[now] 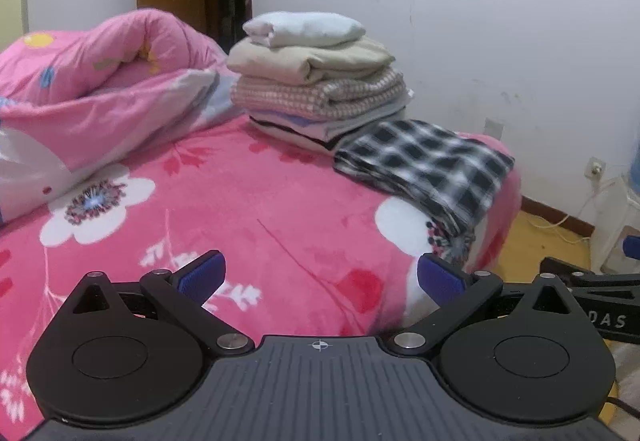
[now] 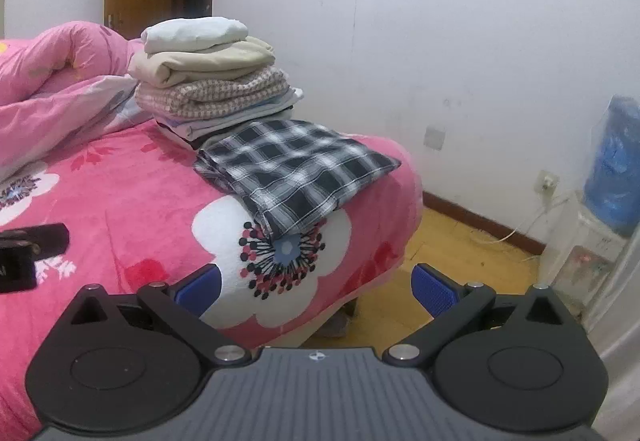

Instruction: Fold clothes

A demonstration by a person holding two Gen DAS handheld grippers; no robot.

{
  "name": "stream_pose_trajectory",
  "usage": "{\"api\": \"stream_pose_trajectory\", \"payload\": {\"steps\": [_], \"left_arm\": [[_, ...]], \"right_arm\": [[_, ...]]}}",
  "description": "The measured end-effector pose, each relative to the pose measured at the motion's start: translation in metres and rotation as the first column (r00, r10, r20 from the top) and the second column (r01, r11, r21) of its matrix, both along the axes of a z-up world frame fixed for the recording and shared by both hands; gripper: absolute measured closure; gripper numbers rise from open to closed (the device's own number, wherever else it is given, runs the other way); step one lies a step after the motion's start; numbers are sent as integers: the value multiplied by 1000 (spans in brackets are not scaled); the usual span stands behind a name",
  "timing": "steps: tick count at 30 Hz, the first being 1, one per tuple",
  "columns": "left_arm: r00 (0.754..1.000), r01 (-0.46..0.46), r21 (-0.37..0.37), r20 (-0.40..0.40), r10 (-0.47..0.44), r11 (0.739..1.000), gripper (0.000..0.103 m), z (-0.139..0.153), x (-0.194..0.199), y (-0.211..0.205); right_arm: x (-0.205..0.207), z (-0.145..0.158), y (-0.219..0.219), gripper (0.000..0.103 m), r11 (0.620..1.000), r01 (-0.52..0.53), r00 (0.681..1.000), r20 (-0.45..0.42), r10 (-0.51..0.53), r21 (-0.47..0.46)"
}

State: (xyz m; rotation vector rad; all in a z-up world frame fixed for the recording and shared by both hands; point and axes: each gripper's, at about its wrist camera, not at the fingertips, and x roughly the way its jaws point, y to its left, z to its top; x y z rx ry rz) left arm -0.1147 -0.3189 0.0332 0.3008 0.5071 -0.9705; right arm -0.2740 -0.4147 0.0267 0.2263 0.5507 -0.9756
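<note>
Both your left gripper and right gripper hang spread wide and empty while the plaid garment lies flat-folded just beside the folded stack, soft, light and floppy, so pinch its edges or corners.

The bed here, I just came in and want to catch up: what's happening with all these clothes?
Nobody grips anything right now. The left gripper and right gripper both hover open over the pink floral bedspread. A folded checked shirt lies near the bed's corner, beside a stack of folded clothes, with a pink quilt bunched behind.
</note>
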Motion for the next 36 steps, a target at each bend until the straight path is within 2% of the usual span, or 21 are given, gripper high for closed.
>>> {"api": "stream_pose_trajectory", "payload": {"steps": [4, 7, 36], "left_arm": [[1000, -17, 5, -17, 18, 1000, 0, -2, -3, 1], [998, -61, 8, 27, 61, 998, 0, -3, -8, 2], [1000, 8, 25, -29, -8, 1000, 0, -3, -24, 1]], "right_arm": [[4, 1, 7, 0, 999, 7, 999, -37, -8, -31], [5, 0, 9, 0, 1000, 9, 999, -44, -10, -24], [-4, -5, 10, 0, 999, 34, 998, -54, -34, -2]]}}
